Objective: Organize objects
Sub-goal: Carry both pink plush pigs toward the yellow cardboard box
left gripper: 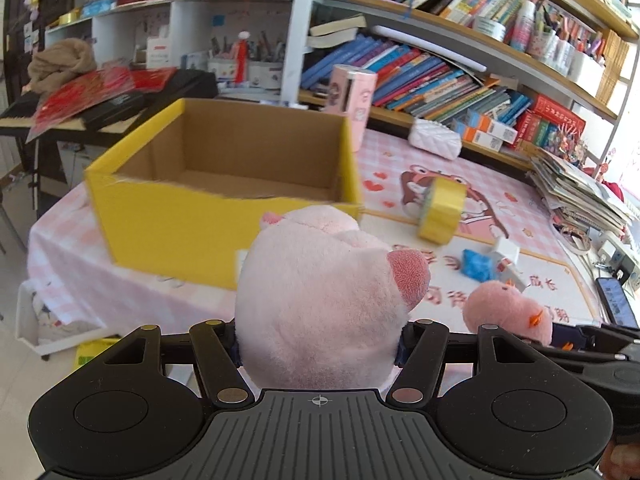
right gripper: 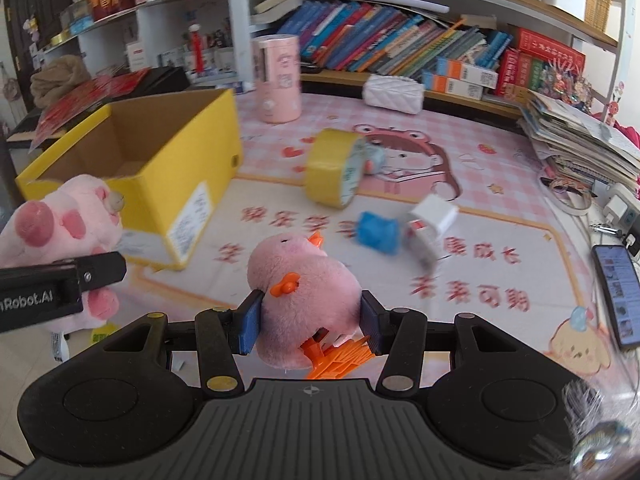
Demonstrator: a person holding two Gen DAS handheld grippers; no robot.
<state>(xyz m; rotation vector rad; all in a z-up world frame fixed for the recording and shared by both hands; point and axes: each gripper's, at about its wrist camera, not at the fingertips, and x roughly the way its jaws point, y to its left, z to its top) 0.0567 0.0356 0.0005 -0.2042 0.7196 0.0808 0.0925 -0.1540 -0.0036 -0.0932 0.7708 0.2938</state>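
My left gripper [left gripper: 318,344] is shut on a large pale pink plush pig [left gripper: 320,300], held in the air in front of the open yellow cardboard box [left gripper: 168,216]. The pig also shows at the left of the right wrist view [right gripper: 68,232]. My right gripper [right gripper: 310,320] is shut on a small pink plush duck [right gripper: 304,292] with orange beak and feet, held above the table's near edge. The duck also shows in the left wrist view [left gripper: 508,312]. The box [right gripper: 160,184] looks empty inside.
On the pink cartoon table mat [right gripper: 500,280] lie a roll of yellow tape [right gripper: 332,168], a blue crumpled item [right gripper: 378,230], a white small box [right gripper: 430,224] and a phone [right gripper: 616,288]. A pink canister [right gripper: 278,80], white purse [right gripper: 394,92] and paper stack [right gripper: 576,140] stand behind.
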